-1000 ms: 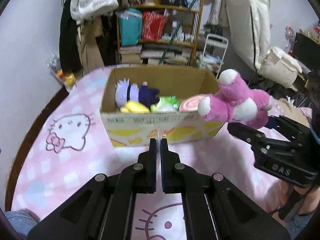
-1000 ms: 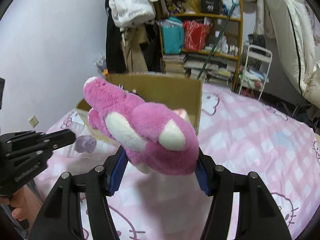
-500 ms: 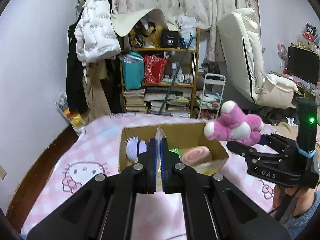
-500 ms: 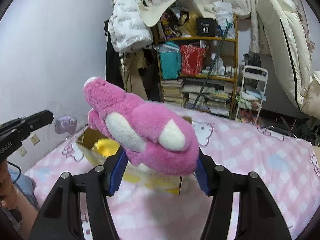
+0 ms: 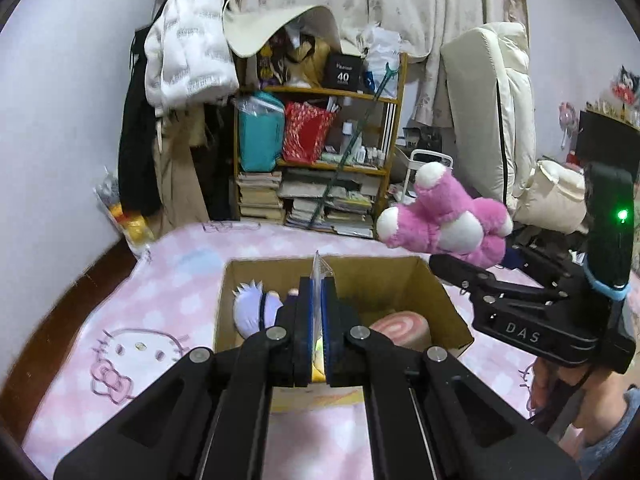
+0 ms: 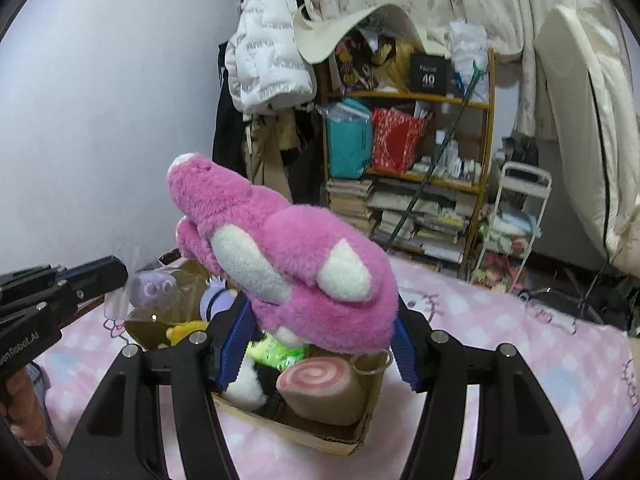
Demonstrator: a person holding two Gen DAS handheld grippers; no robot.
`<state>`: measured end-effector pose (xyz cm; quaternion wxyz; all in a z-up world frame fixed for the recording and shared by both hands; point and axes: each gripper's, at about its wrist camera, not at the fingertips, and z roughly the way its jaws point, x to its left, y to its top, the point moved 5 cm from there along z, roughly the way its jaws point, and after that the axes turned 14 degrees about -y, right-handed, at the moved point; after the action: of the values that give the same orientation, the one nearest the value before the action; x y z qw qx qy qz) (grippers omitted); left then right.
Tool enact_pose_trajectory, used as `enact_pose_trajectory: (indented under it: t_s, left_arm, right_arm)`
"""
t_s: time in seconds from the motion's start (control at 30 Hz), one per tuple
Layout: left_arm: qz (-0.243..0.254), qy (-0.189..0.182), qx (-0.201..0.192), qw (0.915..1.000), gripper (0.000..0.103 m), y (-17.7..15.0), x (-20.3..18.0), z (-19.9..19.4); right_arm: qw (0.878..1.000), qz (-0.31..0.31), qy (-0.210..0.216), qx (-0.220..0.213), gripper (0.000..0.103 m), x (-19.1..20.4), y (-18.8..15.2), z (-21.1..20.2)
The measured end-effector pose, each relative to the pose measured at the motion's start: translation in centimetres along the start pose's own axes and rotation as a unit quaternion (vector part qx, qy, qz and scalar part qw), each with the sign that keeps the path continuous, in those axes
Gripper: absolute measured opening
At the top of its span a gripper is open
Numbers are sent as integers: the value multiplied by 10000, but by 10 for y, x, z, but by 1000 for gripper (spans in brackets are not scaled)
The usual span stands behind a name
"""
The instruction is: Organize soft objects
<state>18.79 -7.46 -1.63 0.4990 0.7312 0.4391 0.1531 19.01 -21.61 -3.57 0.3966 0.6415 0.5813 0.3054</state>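
Two grippers are hovering over the cardboard box [image 5: 436, 292], which is sitting on a pink checked bed [image 5: 160, 296]. The right gripper [image 6: 316, 344] is holding the pink plush toy [image 6: 288, 256] above the box, its blue-padded fingers [image 6: 232, 340] clamped on the toy's lower body. The left gripper [image 5: 316, 320] is pinching the edge of a clear plastic bag [image 5: 318, 276] between fingers pressed together.

Only the right wrist view is showing what that bag contains: a small purple plush [image 6: 150, 286] hanging beside the box's far left corner. The same view is looking down into the box, revealing a pink swirl roll cushion [image 6: 320, 388], a yellow plush [image 6: 186, 330], a green item [image 6: 272, 350] and a black-and-white plush [image 6: 250, 390].

The left wrist view is showing the right gripper from the side, with the pink toy sitting above the box's right rear corner, and a white-haired doll [image 5: 254, 308] lying inside the box.
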Motion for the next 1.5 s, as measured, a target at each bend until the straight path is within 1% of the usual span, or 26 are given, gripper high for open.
enact_pose_trajectory:
  t_s: [0.17,0.27,0.37,0.43,0.5,0.63,0.73,0.77,0.8,0.87,0.9,0.93,1.0,1.03,1.1,1.13,1.17,1.2,1.27,1.33,1.37,1.43,1.47,1.5]
  left_arm:
    - [90,186,332,9992,5,-14,9,24]
    - [6,311,404,9987,6,-19,17,32]
    - [24,459,524,9976,7,-23,21,38]
    - [7,514,571,9970,9,-25,24,39]
    - [-26,538,615,9967,15,-28,26,39]
    - [-23,640,720,9953,18,-31,28,39]
    - [-96,662,725,9951,28,-34,29,35]
    - [-153,653,674,9955,32,-34,30,32]
    - [-201,683,619,9955,34,-33,30,29]
    - [-228,729,545,9956,37,-32,30,23]
    - [-227,750,511,9956,39,-30,29,19]
    - [-220,766,478,9957,40,-29,29,15]
    - [-166,821,386,9957,49,-26,25,4]
    - [-135,849,350,9957,51,-25,23,-1]
    - [-38,889,262,9957,57,-23,19,-13]
    - [6,903,227,9957,58,-21,16,-19]
    - [45,912,192,9956,61,-20,13,-26]
    - [76,918,154,9956,67,-19,11,-32]
    - [117,941,38,9955,72,-18,6,-45]
    - [153,965,-59,9952,74,-15,2,-57]
    - [170,990,-93,9949,74,-14,0,-63]
    - [181,1013,-162,9946,80,-14,-4,-73]
    - [165,1019,-205,9944,87,-14,-6,-79]
    - [151,1027,-251,9943,91,-14,-8,-83]
  right_arm:
    - [9997,-59,89,239,66,3,-12,19]
    - [9992,-48,126,386,66,3,-19,28]
    - [9984,-45,146,545,66,3,-27,36]
    - [9980,-30,167,606,66,3,-29,38]
    - [9977,-28,194,650,67,3,-31,39]
    - [9976,-77,208,661,70,4,-31,37]
    - [9976,-82,187,664,70,4,-32,34]
    - [9976,-66,178,659,71,5,-32,32]
    - [9978,-44,173,638,71,4,-31,29]
    - [9983,-25,140,566,78,2,-29,23]
    - [9985,-12,125,533,79,1,-27,19]
    - [9987,9,116,501,79,0,-26,15]
    - [9990,66,86,436,79,-4,-24,6]
    - [9991,92,82,403,79,-6,-23,0]
    - [9993,144,79,337,83,-10,-21,-11]
    - [9994,173,71,297,88,-11,-21,-17]
    - [9995,207,63,237,90,-13,-19,-24]
    - [9996,244,53,157,90,-15,-17,-31]
    - [9996,281,66,59,90,-17,-14,-43]
    - [9996,287,44,-29,92,-19,-12,-56]
    - [9995,290,4,-79,96,-21,-11,-64]
    - [9993,319,-54,-167,99,-22,-10,-76]
    - [9991,350,-62,-227,99,-24,-8,-82]
    - [9989,371,-49,-275,99,-25,-6,-88]
